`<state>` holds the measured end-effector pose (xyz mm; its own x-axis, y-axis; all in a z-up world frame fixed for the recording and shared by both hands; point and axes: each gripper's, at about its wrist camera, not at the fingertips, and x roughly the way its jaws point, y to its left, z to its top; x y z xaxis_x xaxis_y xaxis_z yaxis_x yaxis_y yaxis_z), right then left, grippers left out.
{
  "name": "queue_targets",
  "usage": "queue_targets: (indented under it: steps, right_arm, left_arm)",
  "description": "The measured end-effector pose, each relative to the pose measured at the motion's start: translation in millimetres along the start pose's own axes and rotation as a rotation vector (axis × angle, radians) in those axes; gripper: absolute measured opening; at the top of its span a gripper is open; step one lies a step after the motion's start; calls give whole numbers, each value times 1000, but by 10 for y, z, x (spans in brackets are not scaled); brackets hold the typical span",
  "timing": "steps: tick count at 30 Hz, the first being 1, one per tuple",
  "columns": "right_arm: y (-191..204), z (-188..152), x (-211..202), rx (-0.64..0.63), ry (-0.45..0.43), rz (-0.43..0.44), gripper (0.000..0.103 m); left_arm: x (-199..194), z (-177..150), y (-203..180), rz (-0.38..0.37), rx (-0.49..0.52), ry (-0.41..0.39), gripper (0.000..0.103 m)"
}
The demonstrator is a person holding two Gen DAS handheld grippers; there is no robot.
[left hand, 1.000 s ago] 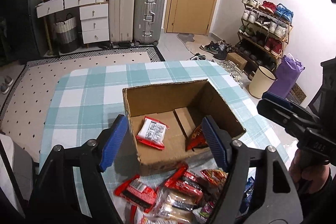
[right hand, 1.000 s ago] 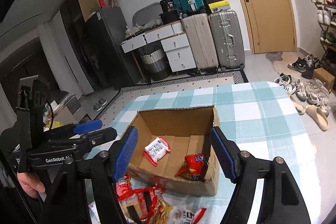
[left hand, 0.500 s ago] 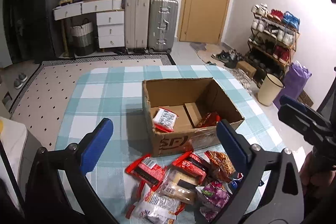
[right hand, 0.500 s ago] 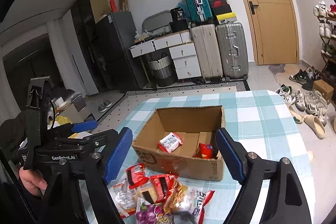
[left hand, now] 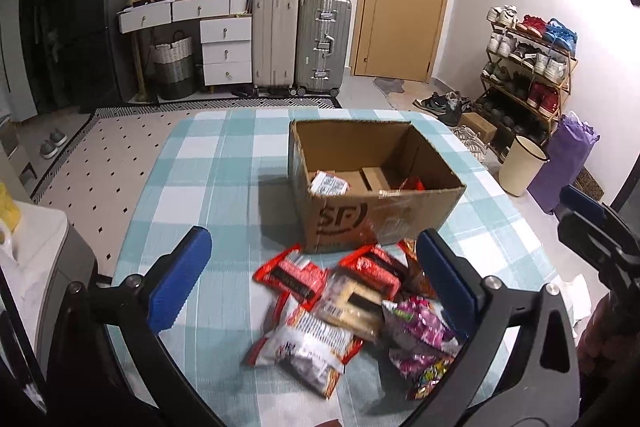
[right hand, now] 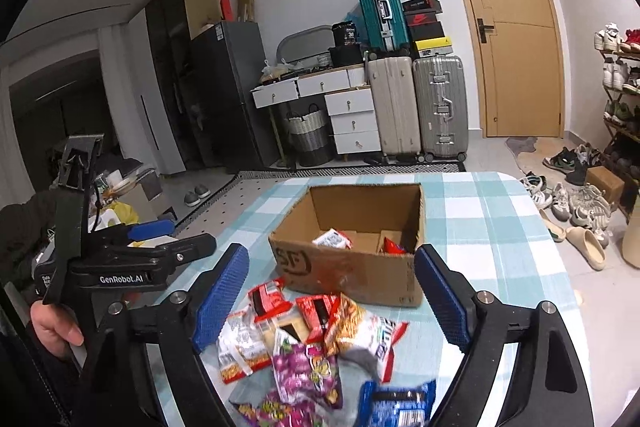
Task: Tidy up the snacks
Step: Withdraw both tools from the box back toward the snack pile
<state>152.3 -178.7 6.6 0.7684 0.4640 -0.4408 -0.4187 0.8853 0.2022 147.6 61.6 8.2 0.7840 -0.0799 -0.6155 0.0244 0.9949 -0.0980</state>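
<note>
My left gripper (left hand: 312, 279) is spread wide and holds nothing; it hangs above the pile of snack packets (left hand: 352, 311) on the checked tablecloth (left hand: 200, 187). My right gripper (right hand: 332, 291) is likewise spread and empty, positioned over the same pile (right hand: 308, 339). The packets lie loose and overlapping, just beside the near wall of the cardboard box (left hand: 380, 215). Inside the box, a white packet (left hand: 330, 183) and a red packet (right hand: 394, 247) rest on the floor, apart from each other.

Matt brown cardboard box (left hand: 384, 211), glossy crinkled foil snack packets (left hand: 352, 311), soft checked cloth tablecloth (left hand: 208, 187)
</note>
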Motion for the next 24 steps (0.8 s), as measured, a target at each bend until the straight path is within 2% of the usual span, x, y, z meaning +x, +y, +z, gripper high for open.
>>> queue_targets:
  steps: [14,24]
  right_arm:
    - [-132,-517,-300,42,30,-65,88]
    - [-256,-869,-142,71,108,-86,88]
  left_arm:
    - [-102,-488,123,23,-39,16,102]
    - [79,-796,115,30,-49,56,102]
